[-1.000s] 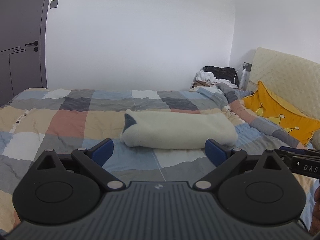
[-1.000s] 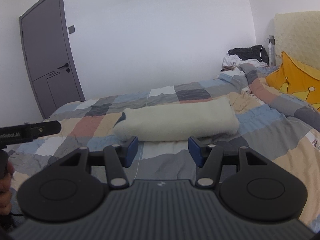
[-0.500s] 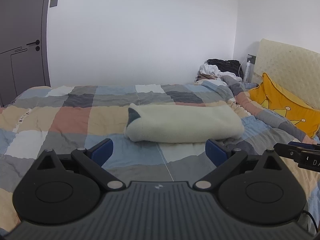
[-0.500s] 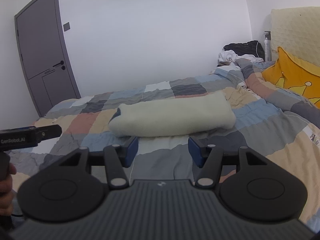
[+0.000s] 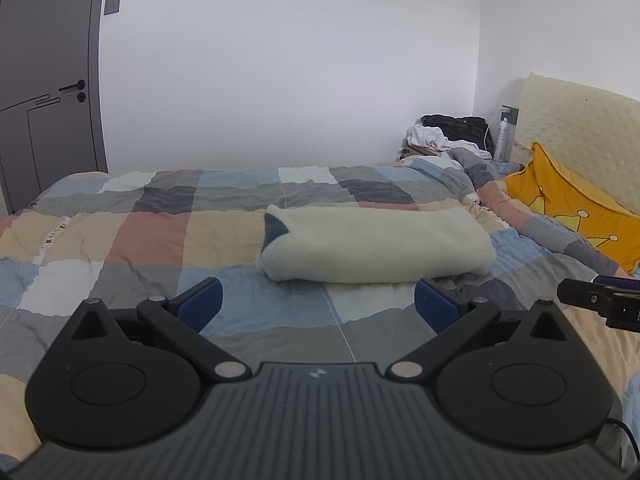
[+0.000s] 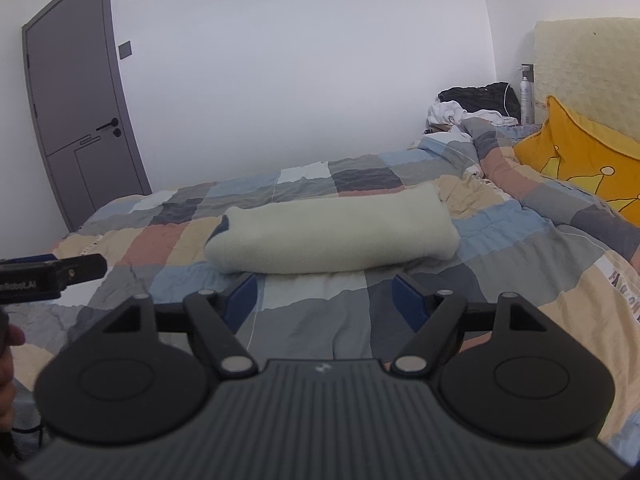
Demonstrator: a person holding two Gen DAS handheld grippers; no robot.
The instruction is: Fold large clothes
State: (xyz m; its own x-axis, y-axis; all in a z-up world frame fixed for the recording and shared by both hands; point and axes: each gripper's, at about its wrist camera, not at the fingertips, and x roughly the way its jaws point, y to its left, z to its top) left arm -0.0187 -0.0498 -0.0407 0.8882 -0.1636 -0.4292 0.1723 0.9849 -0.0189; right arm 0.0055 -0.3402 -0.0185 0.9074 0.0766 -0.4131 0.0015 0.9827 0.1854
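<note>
**Both claws empty, folded garment lying ahead on the bed**

You hold both grippers low over the near edge of the bed, each tipped a little downward toward the checked quilt. Your left gripper has its blue pads spread wide apart, with only quilt showing between them. Your right gripper is opening at this moment; its pads stand well apart and nothing sits between them either.

The cream fleece garment lies folded into a long, thick bundle across the middle of the quilt, just beyond both sets of fingertips and touching neither. A dark blue-grey patch shows at its left end. In the right wrist view the same bundle runs slightly uphill toward the right.

At the head of the bed, to your right, a yellow cushion with a crown print leans against the padded cream headboard. Behind the quilt's far corner sits a heap of black and white clothes with a spray bottle beside it. A grey door stands shut in the white wall on the left. A fingertip of your left hand shows at the left edge of the right wrist view.
</note>
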